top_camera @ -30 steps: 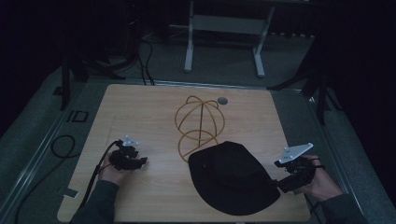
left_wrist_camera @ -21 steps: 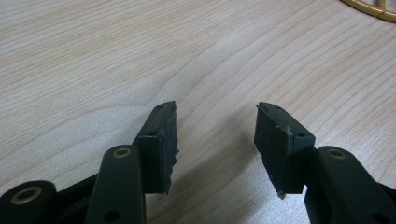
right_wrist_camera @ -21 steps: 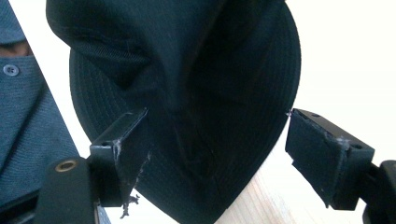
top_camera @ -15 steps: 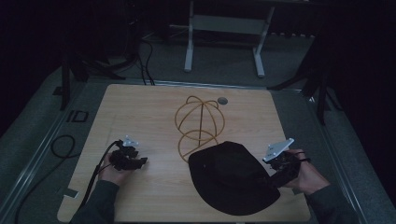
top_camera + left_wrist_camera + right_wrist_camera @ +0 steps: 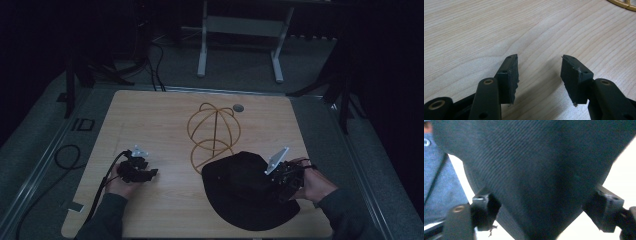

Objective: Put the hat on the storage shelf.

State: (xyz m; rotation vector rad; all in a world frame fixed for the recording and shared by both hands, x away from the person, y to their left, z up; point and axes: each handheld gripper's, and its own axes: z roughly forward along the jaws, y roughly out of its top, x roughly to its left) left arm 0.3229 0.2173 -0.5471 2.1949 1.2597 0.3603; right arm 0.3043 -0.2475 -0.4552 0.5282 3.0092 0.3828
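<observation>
**Right jaws now over the hat; left parked**

Right gripper (image 5: 541,212): jaws spread wide, one on each side of a fold of dark woven fabric that hangs between them. The pads stand clear of the cloth on both sides, so nothing is pinched yet. Left gripper (image 5: 539,75): jaws apart and empty, bare wood grain between them, resting low over the table.

Change over the last second: the right gripper (image 5: 285,180) has travelled in from the right table edge and now sits on the right side of the black hat (image 5: 245,190). The left gripper (image 5: 136,169) has not moved. Judgement: this is the approach to a grasp on the brim or crown side; closing the jaws is the likely next step, then lifting the hat toward the gold wire stand (image 5: 212,132).

Position: the hat lies flat on the near right part of the table (image 5: 150,120), its far rim touching or just beside the stand's base ring. The stand is upright near the table's middle, far of the hat.

Room: the hat's near rim is close to the near table edge, little margin there. Open wood left of the hat and far of the stand. A small round grommet (image 5: 238,107) sits just far-right of the stand.
</observation>
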